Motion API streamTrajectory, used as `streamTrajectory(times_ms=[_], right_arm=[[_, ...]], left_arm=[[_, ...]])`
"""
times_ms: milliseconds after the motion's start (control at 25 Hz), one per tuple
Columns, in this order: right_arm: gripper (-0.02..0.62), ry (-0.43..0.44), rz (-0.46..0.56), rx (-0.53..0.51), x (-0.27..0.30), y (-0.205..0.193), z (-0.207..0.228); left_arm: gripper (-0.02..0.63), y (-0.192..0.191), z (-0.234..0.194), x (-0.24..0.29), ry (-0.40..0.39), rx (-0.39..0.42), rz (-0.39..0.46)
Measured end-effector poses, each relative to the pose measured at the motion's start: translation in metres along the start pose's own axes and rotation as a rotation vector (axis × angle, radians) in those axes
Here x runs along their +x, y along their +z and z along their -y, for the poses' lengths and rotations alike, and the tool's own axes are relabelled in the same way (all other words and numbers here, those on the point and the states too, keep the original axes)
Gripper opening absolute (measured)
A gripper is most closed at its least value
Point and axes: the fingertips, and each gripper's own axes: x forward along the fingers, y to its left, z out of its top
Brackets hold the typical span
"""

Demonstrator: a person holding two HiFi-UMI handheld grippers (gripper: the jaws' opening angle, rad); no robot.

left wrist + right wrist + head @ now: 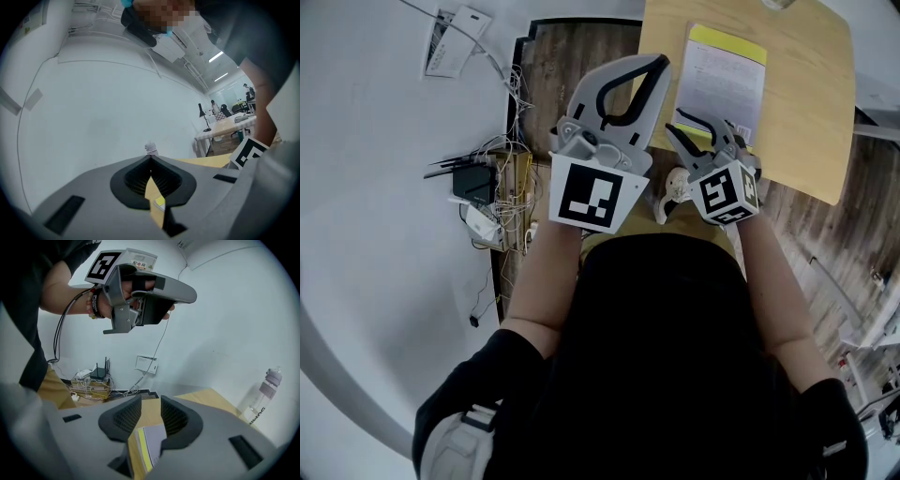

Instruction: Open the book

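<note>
Nearest the lens: person's dark top, matte black fabric, fills the lower centre of the head view, bare forearms running up out of it.

Left gripper: grey moulded plastic shell with black ribbed pads and a boxy marker cube with black-and-white squares on its back. Jaws are clenched, the tips meeting in a point, the pads bowing out into a teardrop opening behind them. Nothing is caught in there. It sits centre frame, over the left edge of the table.

Right gripper: same build with a smaller cube, sits just right of the left one. Released: the ribbed pads stand apart with a clear slot between them and grip nothing. Its own view looks through that slot down onto the book.

Book: upper centre-right of the head view, lying flat and closed on the table. It is a thin rectangle with a pale printed cover and a bright yellow strip along its far edge. It lies just beyond the right gripper's tips, and neither gripper touches it.

The table is a light wood-grain board with a smooth top. Below it is a dark plank floor.

Left of frame, along the white wall: black router in a tangle of thin cables, and a white rectangular wall box above.

Right gripper view, right edge: a translucent cylindrical bottle with a greyish cap, upright on the table.
</note>
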Motion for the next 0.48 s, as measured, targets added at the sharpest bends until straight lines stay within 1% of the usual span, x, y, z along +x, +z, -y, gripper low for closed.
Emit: streamTrajectory(times_ms=[240,480], right_arm=[[0.137,0.014,-0.044,0.006,0.007,-0.016,-0.009],[0.139,0.006,-0.095,0.018,0.014,-0.033,-0.011]], left_arm=[[0.006,-0.006,0.000,-0.003,0.004,-0.004,-0.015],[0.006,-0.008,0.000,-0.003,0.000,-0.005,-0.020]])
